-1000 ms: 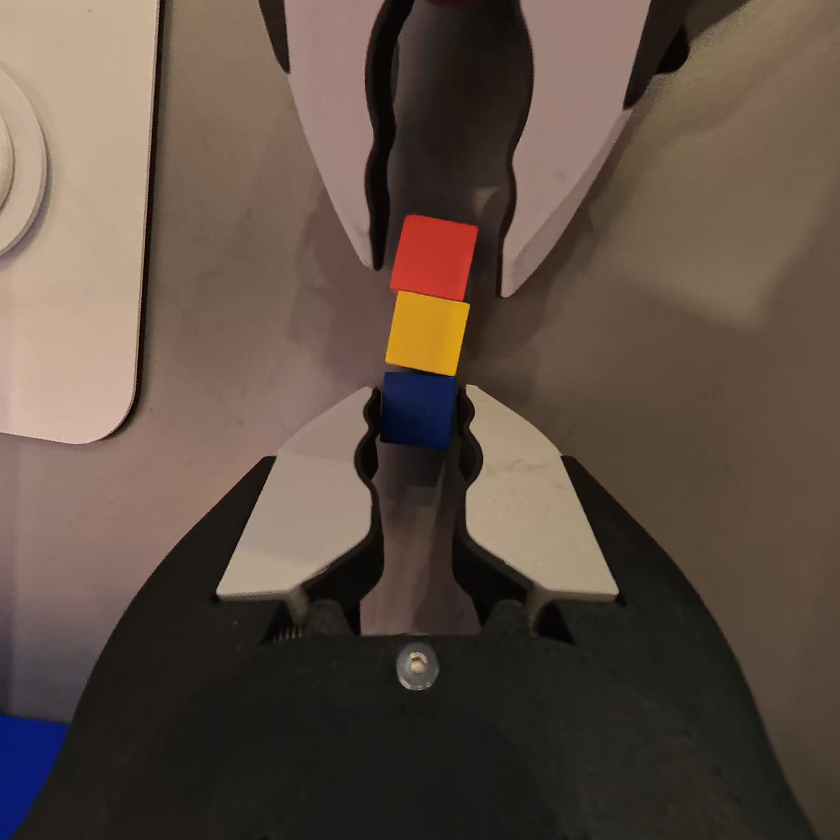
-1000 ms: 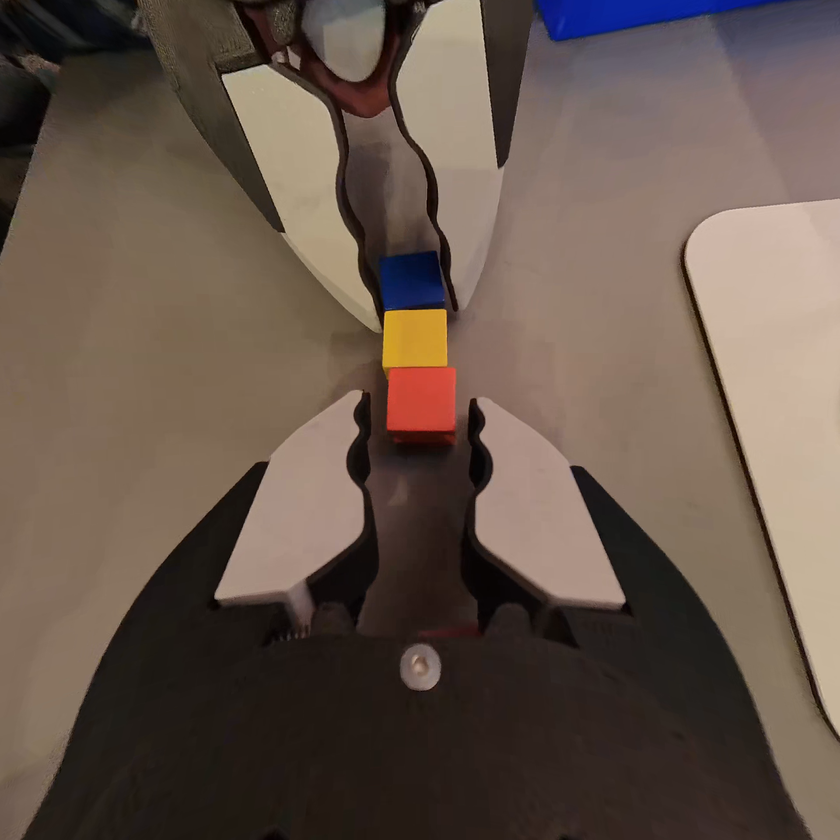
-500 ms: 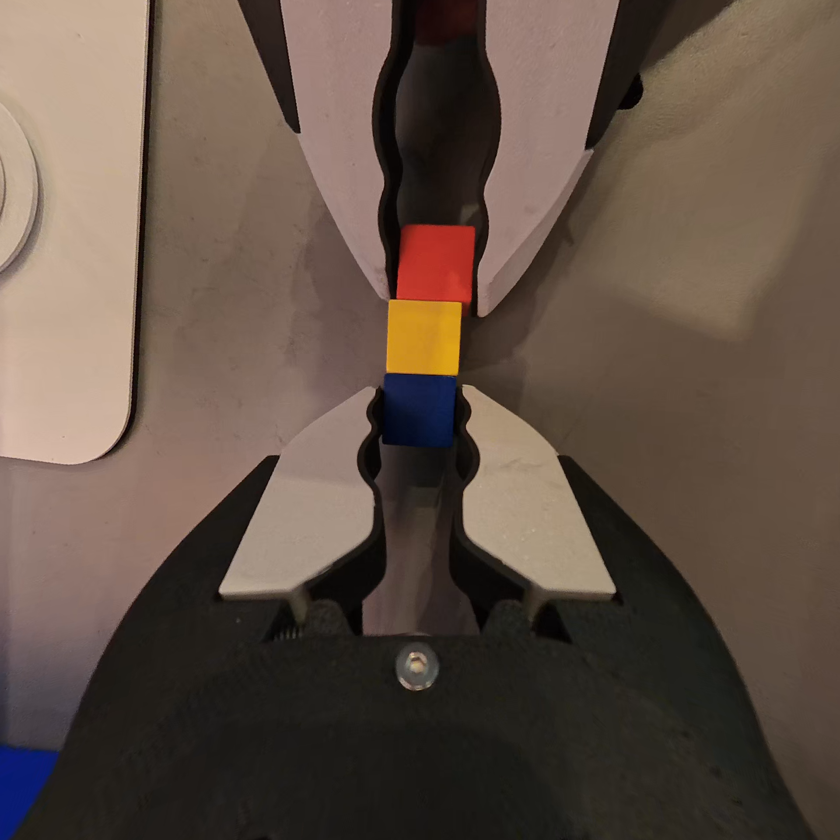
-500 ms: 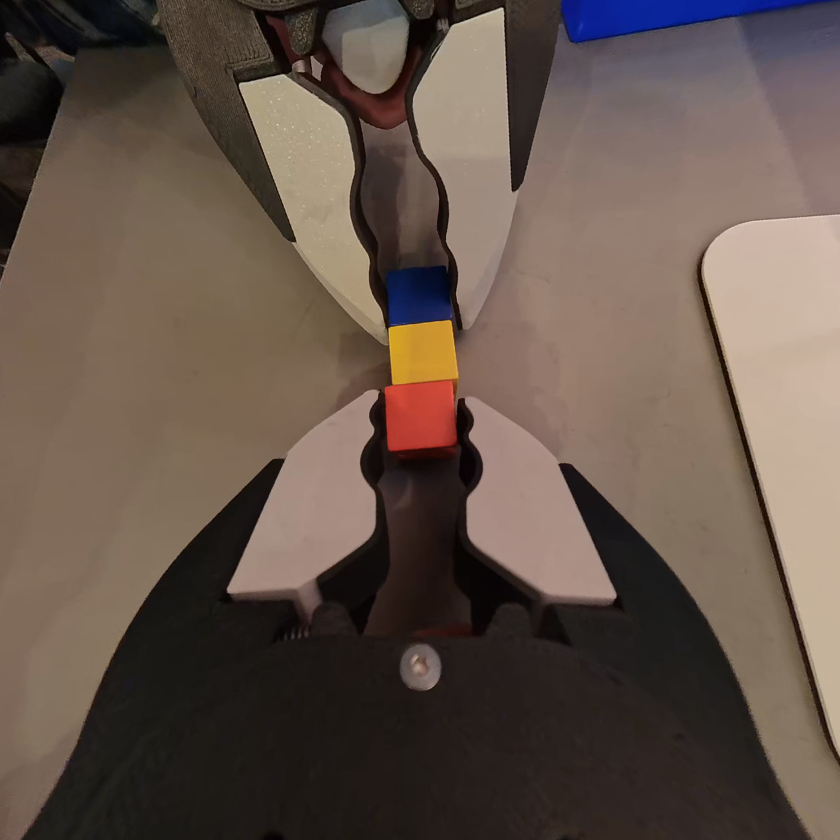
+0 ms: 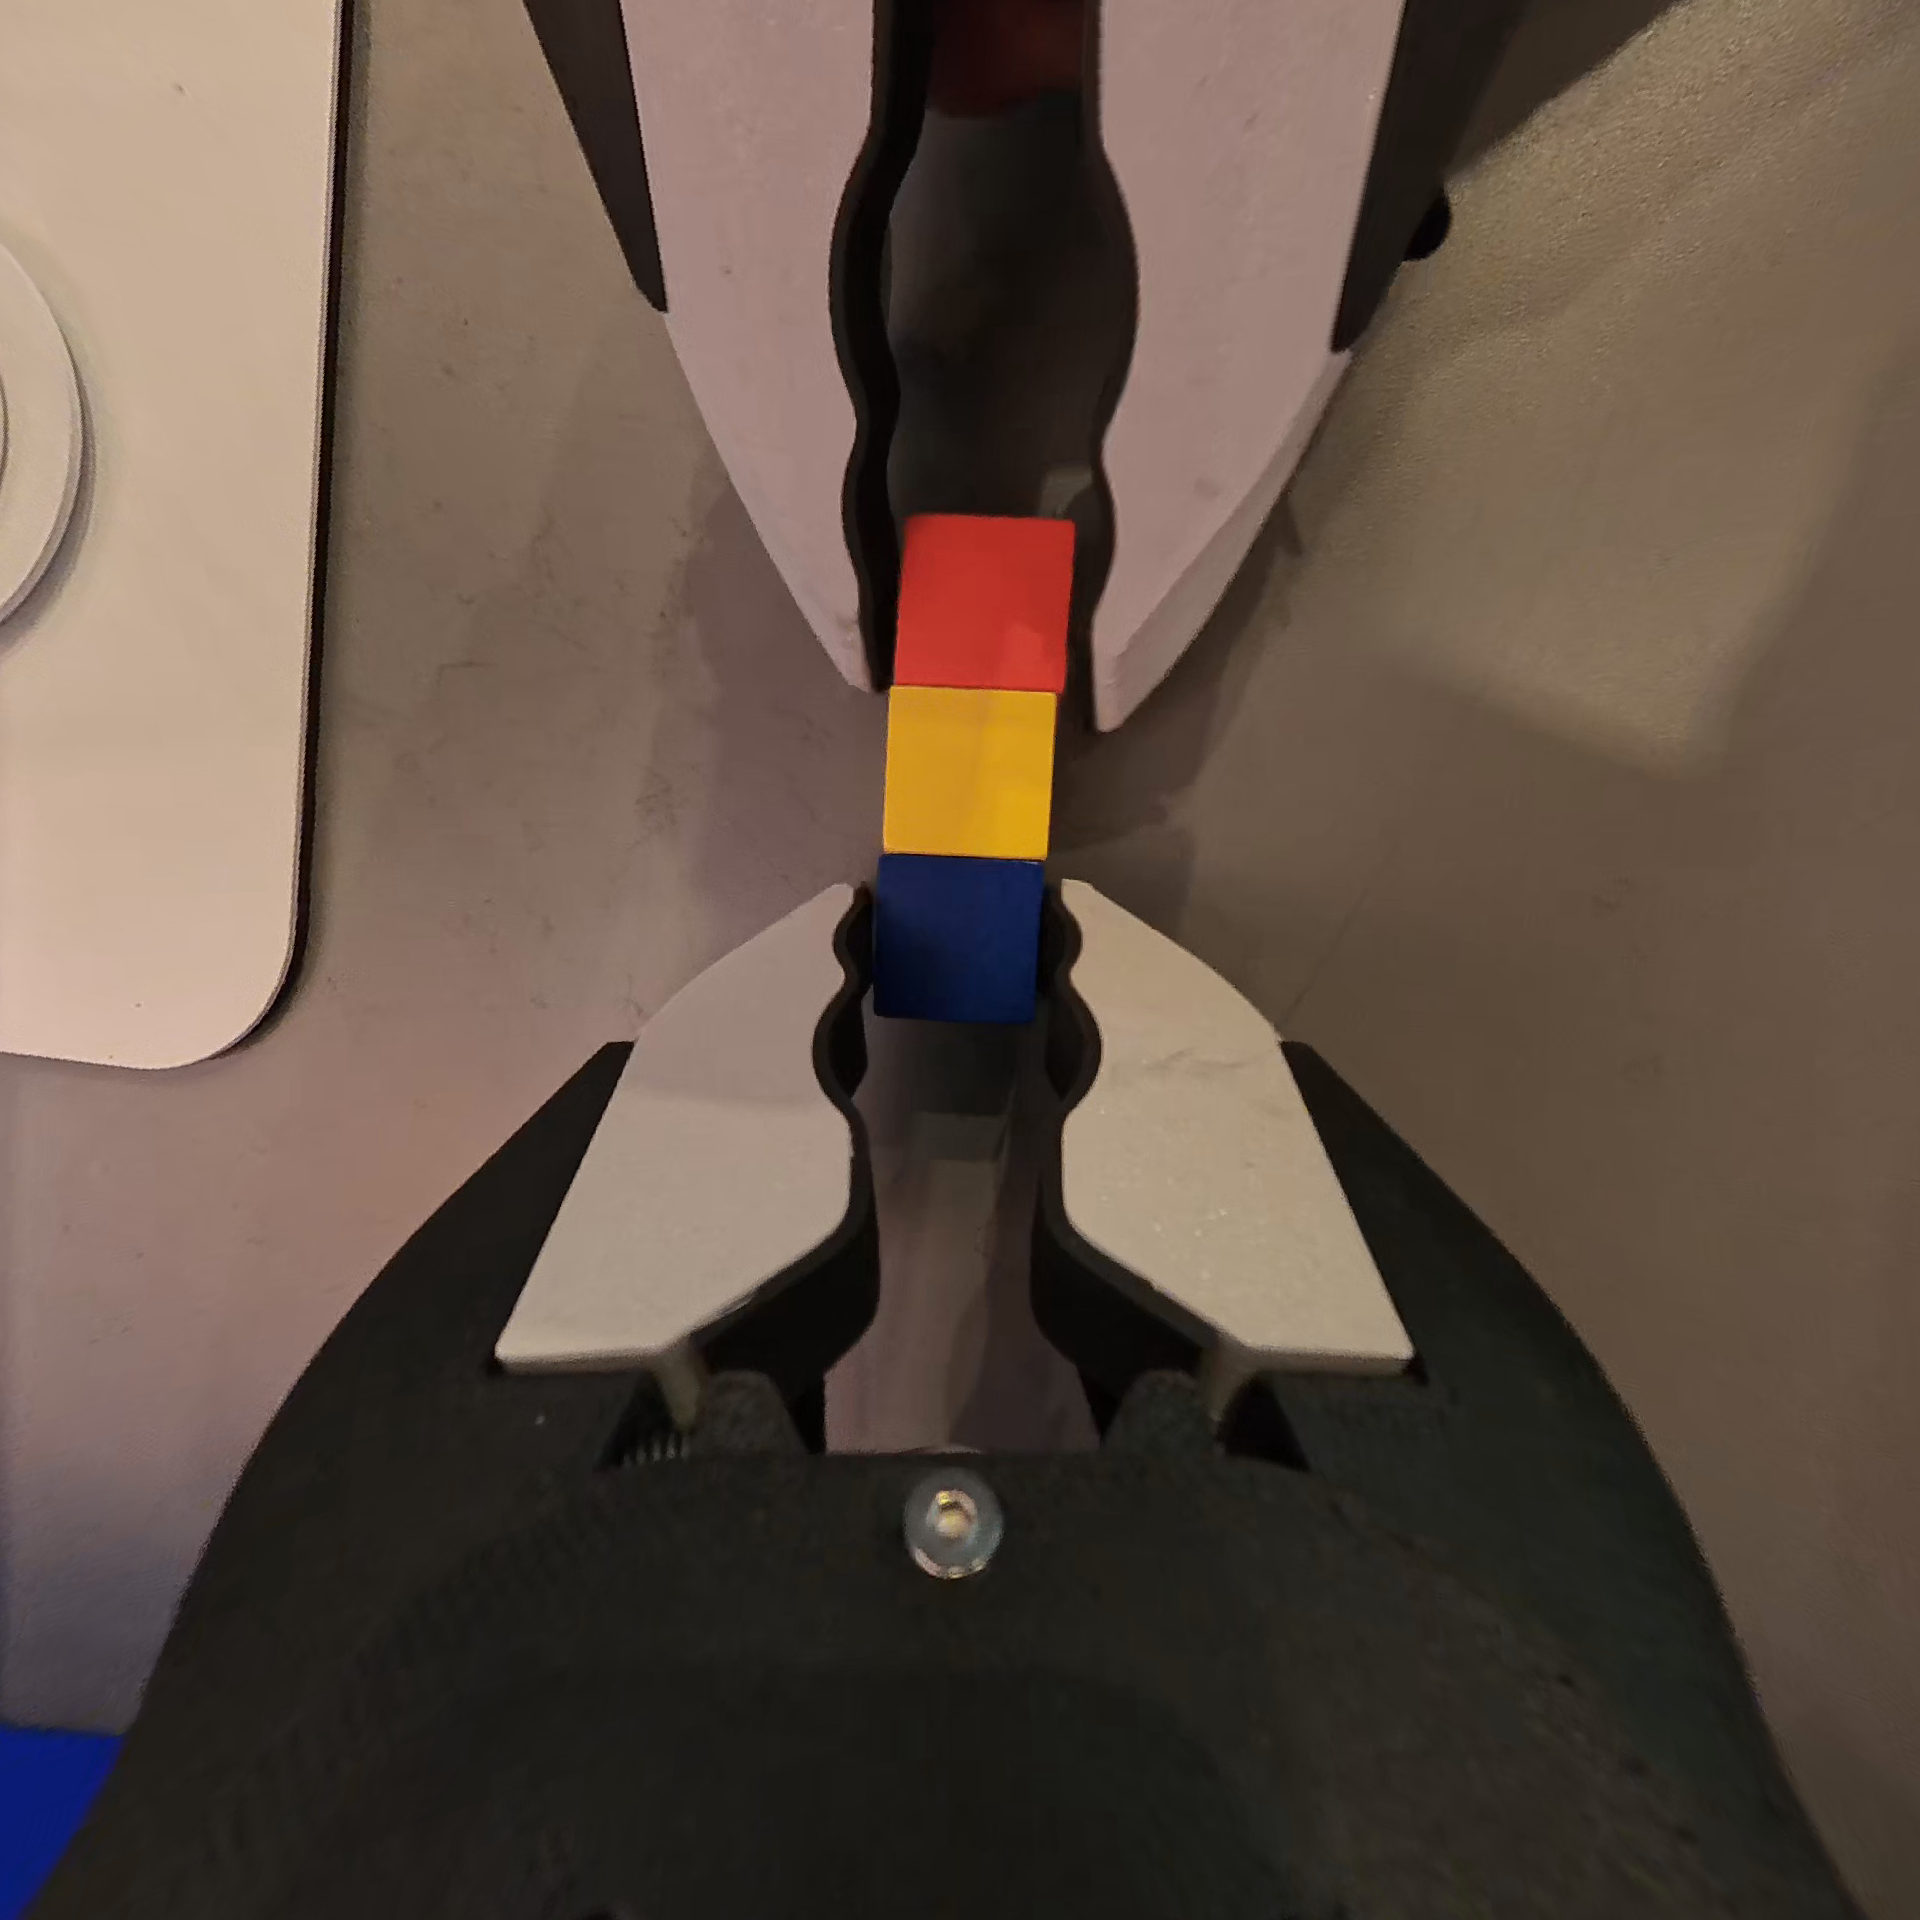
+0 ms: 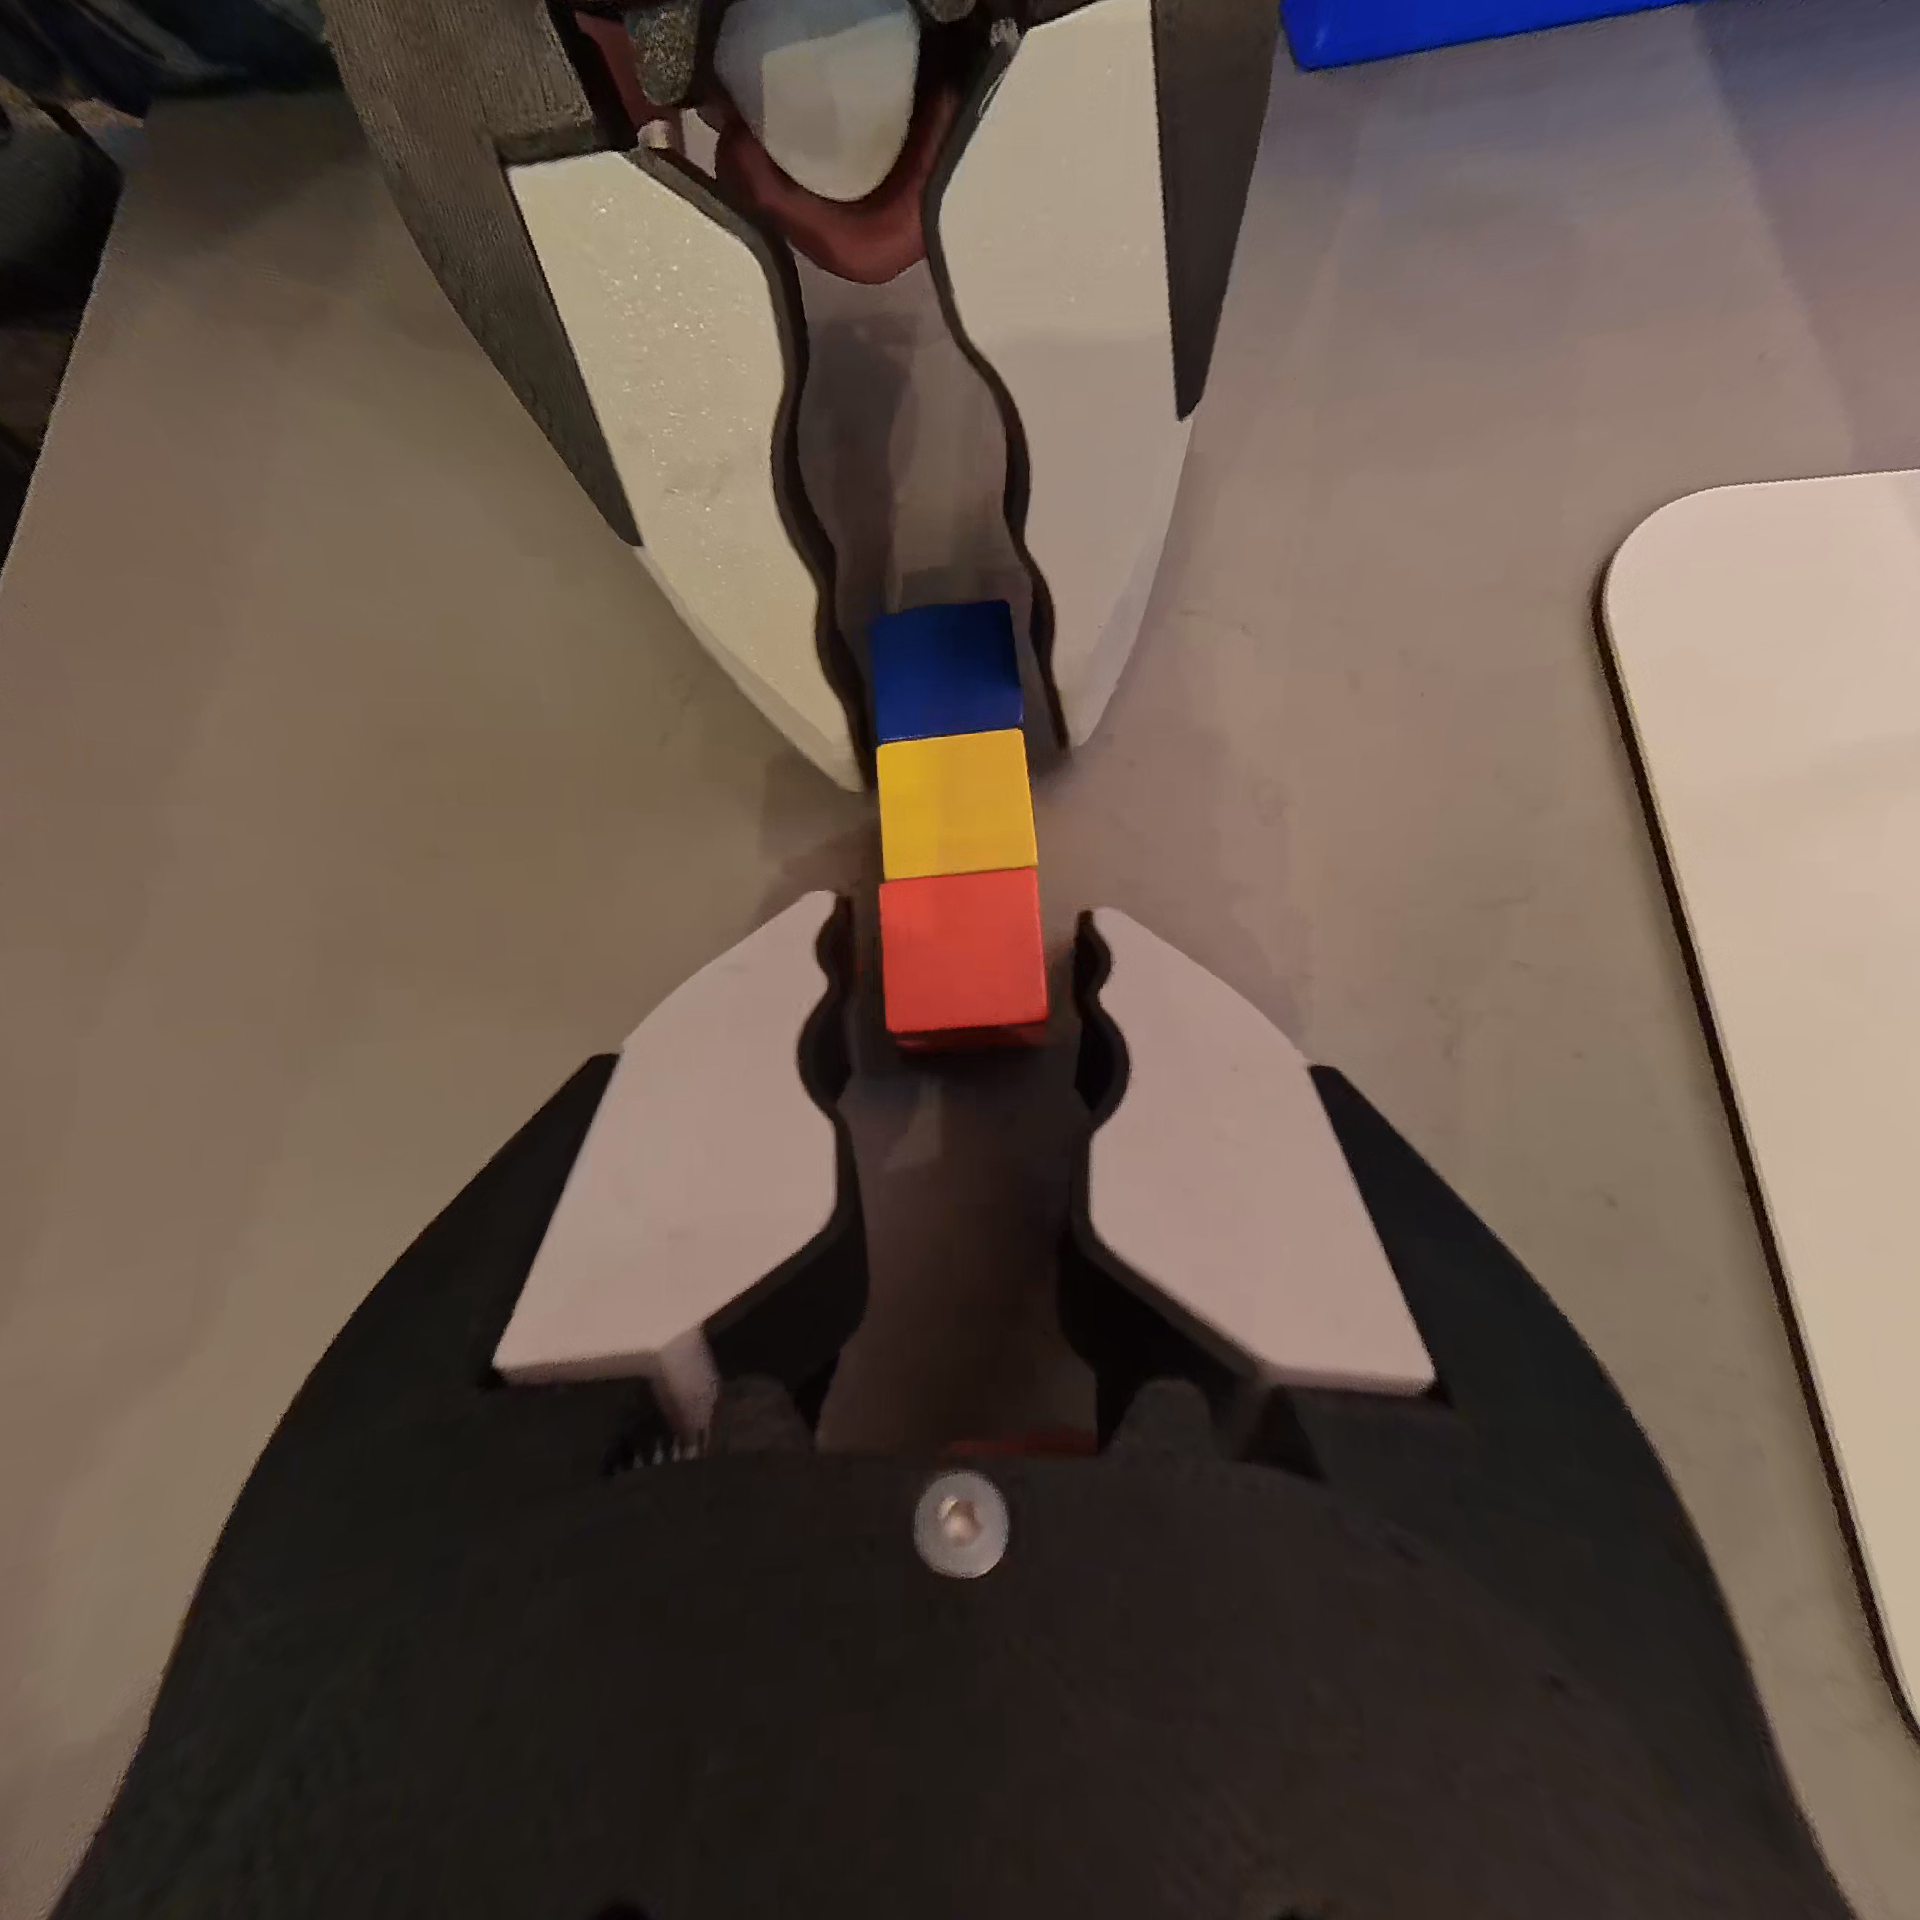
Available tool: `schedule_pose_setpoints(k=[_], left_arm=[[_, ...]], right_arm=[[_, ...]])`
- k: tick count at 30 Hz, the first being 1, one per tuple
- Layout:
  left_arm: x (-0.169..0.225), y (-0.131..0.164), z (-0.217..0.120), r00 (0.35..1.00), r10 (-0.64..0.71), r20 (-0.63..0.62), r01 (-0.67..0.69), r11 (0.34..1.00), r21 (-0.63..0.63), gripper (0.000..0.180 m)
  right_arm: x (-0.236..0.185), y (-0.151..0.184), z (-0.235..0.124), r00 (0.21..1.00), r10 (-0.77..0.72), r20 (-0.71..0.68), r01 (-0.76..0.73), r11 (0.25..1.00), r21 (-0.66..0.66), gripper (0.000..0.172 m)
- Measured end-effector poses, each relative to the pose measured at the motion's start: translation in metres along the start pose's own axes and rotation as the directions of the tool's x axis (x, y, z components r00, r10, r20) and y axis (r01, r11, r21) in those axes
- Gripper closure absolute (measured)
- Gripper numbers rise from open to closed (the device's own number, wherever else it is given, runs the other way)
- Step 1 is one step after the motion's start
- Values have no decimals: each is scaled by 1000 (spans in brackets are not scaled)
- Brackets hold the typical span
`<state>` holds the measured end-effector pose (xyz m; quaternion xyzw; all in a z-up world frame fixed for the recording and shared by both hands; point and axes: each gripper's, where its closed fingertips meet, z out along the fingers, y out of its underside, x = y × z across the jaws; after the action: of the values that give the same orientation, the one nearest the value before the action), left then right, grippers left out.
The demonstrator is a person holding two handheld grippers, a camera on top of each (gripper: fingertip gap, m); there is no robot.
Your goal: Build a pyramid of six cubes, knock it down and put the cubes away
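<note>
Left claw (image 5: pixel 956 940) pinching the blue cube (image 5: pixel 958 935) at centre frame, both pads pressed to its sides. Right claw (image 6: pixel 961 966) standing spread around the red cube (image 6: pixel 961 948), a gap showing beside its right pad. Three cubes lying in a touching row on the tabletop (image 5: pixel 1455 935), yellow cube (image 5: pixel 968 771) in the middle (base layer, judging by the task). Finishing this well probably meaning: letting go of blue without dragging it, backing both claws straight out along the row, keeping the faces flush. Blue box (image 6: pixel 1455 31) waiting at the upper right; white board (image 6: pixel 1787 831) at the right edge.
</note>
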<state>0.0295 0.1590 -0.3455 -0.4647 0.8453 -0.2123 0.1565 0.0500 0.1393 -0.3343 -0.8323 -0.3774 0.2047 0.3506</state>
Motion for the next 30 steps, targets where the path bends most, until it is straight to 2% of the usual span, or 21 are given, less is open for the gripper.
schedule_pose_setpoints(k=[1, 5, 7, 9, 11, 14, 17, 20, 24, 30], left_arm=[[0, 0, 0, 1000, -5, -2, 5, 1000, 0, 142], [2, 0, -7, 1000, -9, 5, 9, 1000, -4, 118], [1, -2, -25, 999, -2, 42, 2, 1000, 8, 112], [-11, 0, -60, 991, -18, 131, 14, 999, 30, 106], [-39, 11, -105, 961, -67, 268, 53, 997, 60, 113], [-97, 50, -170, 879, -172, 444, 151, 985, 84, 122], [-143, 88, -196, 871, -194, 451, 190, 980, 56, 137], [-184, 130, -186, 900, -87, 427, 146, 983, -107, 137], [-227, 179, -157, 928, -86, 363, 186, 950, -251, 136], [-255, 214, -129, 942, -69, 328, 195, 910, -367, 136]], right_arm=[[1, 0, 0, 1000, 1, -7, -1, 1000, 0, 122], [1, -3, -5, 1000, 14, -9, -13, 999, 43, 111], [3, -1, -12, 999, 27, -20, -26, 998, 59, 103], [6, 4, -25, 998, 49, -28, -46, 994, 94, 103], [15, 13, -39, 995, 84, -53, -77, 990, 114, 105], [29, 19, -54, 988, 131, -79, -118, 981, 152, 108], [31, 20, -55, 988, 137, -71, -125, 980, 152, 109], [29, 22, -51, 991, 104, -87, -93, 989, 118, 109], [27, 22, -51, 992, 105, -72, -96, 988, 120, 110], [27, 22, -51, 992, 114, -51, -108, 987, 121, 111]])
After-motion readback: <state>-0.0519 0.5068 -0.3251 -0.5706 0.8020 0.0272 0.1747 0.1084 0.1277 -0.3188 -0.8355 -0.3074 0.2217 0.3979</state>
